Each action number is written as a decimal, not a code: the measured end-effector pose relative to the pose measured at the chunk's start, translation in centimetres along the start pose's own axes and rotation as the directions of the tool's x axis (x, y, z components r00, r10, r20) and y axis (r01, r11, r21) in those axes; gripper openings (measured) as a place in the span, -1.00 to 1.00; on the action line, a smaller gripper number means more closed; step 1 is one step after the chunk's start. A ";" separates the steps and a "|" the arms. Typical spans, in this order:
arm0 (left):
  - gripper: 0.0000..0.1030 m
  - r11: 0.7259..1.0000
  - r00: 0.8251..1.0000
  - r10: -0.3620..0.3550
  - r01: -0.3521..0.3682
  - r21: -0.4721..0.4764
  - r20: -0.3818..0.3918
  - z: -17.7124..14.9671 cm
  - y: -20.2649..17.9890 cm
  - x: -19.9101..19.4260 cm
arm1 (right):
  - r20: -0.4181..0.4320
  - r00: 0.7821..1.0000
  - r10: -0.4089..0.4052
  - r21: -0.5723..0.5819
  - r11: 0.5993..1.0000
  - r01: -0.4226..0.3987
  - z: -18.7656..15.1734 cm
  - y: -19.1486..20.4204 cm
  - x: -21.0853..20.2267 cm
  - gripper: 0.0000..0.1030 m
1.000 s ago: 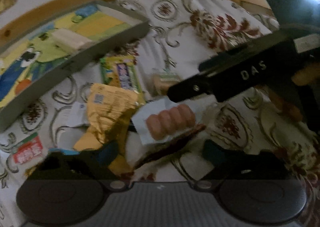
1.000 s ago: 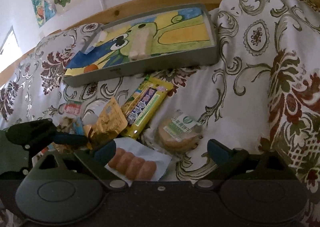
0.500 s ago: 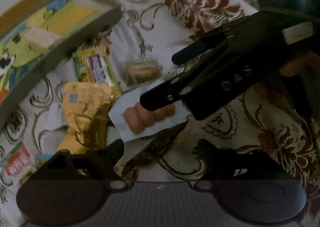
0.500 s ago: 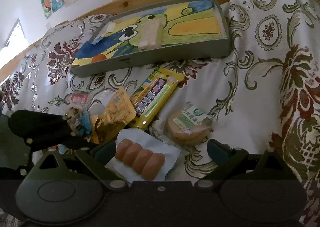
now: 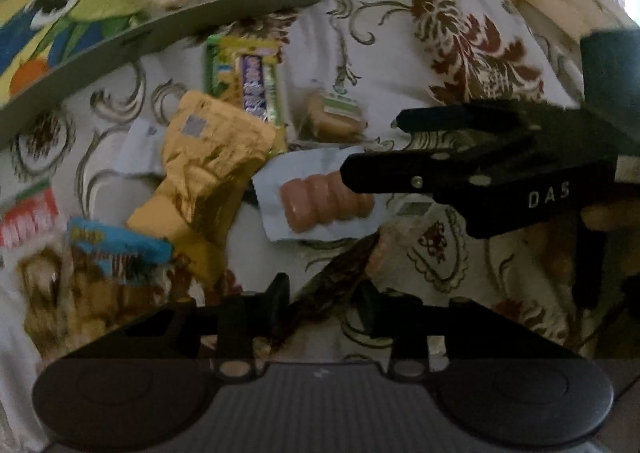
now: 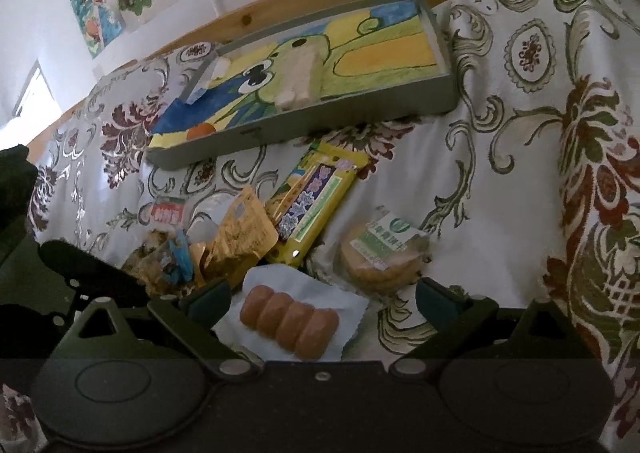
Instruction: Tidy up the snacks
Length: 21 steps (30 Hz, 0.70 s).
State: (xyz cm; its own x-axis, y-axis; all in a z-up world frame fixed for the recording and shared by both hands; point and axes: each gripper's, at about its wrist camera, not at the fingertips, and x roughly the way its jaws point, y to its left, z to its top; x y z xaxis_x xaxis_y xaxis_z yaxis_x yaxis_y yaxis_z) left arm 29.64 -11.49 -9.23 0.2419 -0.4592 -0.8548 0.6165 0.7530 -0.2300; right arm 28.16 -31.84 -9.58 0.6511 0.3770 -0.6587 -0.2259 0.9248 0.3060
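Left wrist view is smeared w/ motion blur: print on the red-and-white packet [image 5: 28, 219] and blue-topped bag [image 5: 116, 249] can't be read, and the tray [image 5: 168, 29] runs off the top-left edge. Right gripper [image 5: 370, 149] covers one end of the sausage pack [image 5: 320, 201]. In right wrist view, text on the round biscuit pack [image 6: 384, 249] is too small to read.

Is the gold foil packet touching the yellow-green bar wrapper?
Touching. Right wrist view: the gold foil packet overlaps the yellow-green bar wrapper along its lower left edge, no cloth between.
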 end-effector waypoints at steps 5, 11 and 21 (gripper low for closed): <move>-0.31 0.993 1.000 -0.023 0.021 -0.115 -0.016 -0.4 0.8 -0.8 | -0.013 1.000 0.016 0.010 1.000 -0.015 -0.2 0.1 0.4 0.94; -0.33 0.957 0.999 -0.045 0.039 -0.287 -0.014 -1.5 2.0 -2.1 | -0.038 0.998 0.043 0.053 0.998 -0.041 -0.6 0.1 1.1 0.94; -0.32 0.872 0.995 0.049 -0.001 -0.490 0.084 -5.5 2.5 -3.3 | -0.070 0.989 0.127 0.134 0.984 -0.117 -1.1 0.4 2.0 0.81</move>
State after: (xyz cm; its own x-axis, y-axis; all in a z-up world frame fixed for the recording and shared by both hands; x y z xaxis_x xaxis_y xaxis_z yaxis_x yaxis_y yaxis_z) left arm 26.25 -5.45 -9.56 0.3341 -0.4599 -0.8227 0.1704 0.8879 -0.4272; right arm 28.55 -30.69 -11.52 0.5651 0.4941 -0.6607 -0.2011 0.8592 0.4705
